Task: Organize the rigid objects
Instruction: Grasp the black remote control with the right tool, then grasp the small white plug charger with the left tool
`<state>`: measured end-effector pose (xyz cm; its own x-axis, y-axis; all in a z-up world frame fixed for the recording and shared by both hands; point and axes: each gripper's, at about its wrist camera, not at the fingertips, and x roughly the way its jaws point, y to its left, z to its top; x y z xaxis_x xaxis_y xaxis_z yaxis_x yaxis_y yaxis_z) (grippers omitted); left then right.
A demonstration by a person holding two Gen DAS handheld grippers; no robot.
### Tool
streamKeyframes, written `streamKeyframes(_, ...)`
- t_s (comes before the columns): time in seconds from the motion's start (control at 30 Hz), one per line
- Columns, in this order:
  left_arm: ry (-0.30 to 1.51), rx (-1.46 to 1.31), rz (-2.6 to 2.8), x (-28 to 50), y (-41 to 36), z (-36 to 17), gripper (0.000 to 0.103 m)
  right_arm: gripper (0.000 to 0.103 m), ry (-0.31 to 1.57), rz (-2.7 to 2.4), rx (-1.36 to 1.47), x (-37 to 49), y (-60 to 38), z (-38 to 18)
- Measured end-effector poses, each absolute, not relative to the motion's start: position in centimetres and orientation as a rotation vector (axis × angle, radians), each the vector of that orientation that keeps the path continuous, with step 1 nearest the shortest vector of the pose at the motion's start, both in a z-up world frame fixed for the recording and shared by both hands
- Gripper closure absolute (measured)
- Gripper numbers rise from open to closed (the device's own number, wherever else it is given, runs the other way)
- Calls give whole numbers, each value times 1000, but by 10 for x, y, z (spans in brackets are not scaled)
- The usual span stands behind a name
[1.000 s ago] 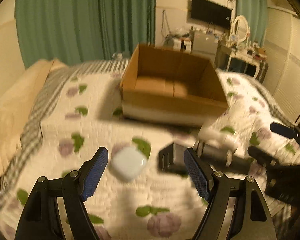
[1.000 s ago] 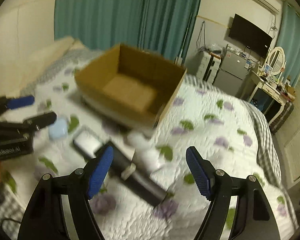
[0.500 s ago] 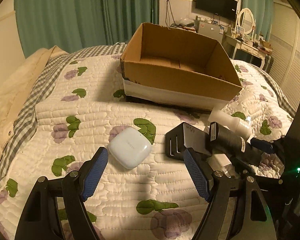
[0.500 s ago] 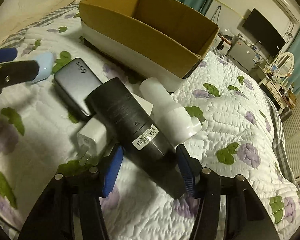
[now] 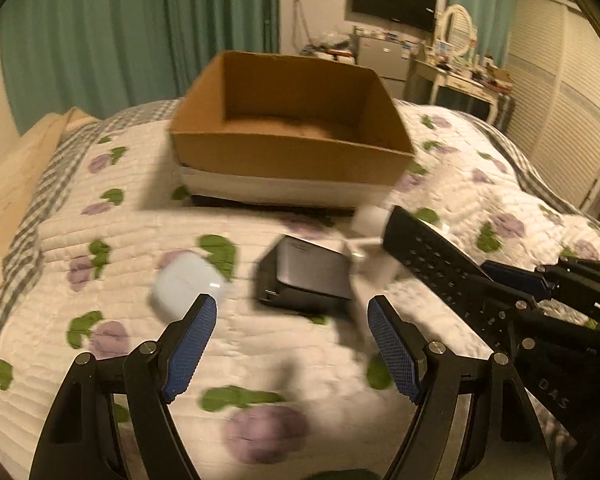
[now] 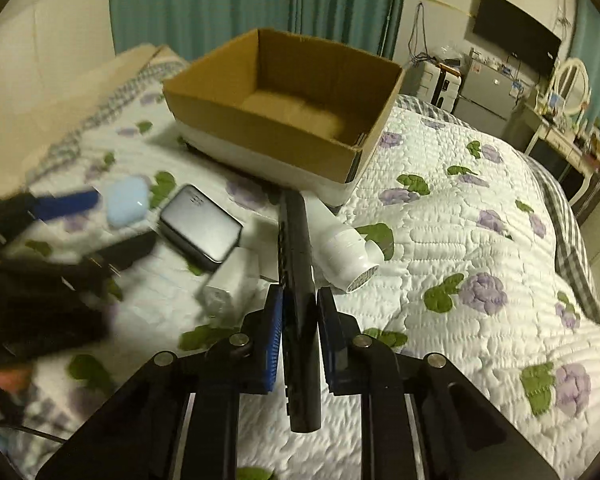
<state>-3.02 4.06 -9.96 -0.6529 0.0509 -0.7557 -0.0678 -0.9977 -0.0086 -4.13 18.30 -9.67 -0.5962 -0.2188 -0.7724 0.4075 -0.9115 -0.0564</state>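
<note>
My right gripper (image 6: pixel 299 312) is shut on a long black remote control (image 6: pixel 297 276), held edge-up above the quilt; it also shows in the left wrist view (image 5: pixel 432 256). My left gripper (image 5: pixel 290 340) is open and empty, just in front of a pale earbud case (image 5: pixel 186 288) and a grey power bank (image 5: pixel 308 272). The case (image 6: pixel 126 200) and power bank (image 6: pixel 200 226) show in the right wrist view, with a white charger (image 6: pixel 230 284) and a white bottle (image 6: pixel 346 250). The open cardboard box (image 6: pixel 260 120) stands behind them, also in the left wrist view (image 5: pixel 284 152).
Everything lies on a quilted floral bedspread (image 6: pixel 460 240). A beige pillow (image 5: pixel 8 184) is at the left. Green curtains, a wall TV (image 6: pixel 516 32) and a cluttered dressing table (image 5: pixel 460 76) stand beyond the bed.
My right gripper closed on the black remote and lifted it off the pile, turning it edge-up. My left gripper shifted right, so the earbud case now sits at its left finger.
</note>
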Motion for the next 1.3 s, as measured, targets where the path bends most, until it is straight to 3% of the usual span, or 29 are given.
streamKeyframes(0.4, 36, -1386, 2632, -53, 80, -137, 27, 87, 191, -2488, 1284, -49, 210, -113)
streamKeyframes(0.43, 36, -1387, 2622, -54, 81, -138, 33, 87, 194, -2485, 1285, -49, 211, -115)
streamKeyframes(0.47, 38, -1395, 2601, -57, 83, -141, 55, 87, 194, -2481, 1291, -50, 210, -116)
streamKeyframes(0.5, 36, -1408, 2587, -59, 84, -144, 69, 87, 195, -2476, 1299, -51, 210, -118)
streamKeyframes(0.53, 21, -1422, 2563, -61, 85, -147, 75, 87, 199, -2473, 1305, -52, 209, -120)
streamKeyframes(1.13, 12, -1301, 2621, -31, 66, -118, 81, 83, 181, -2391, 1406, -76, 198, -151)
streamKeyframes(1.3, -24, -1238, 2643, -19, 61, -96, 81, 85, 216, -2446, 1320, -57, 198, -130)
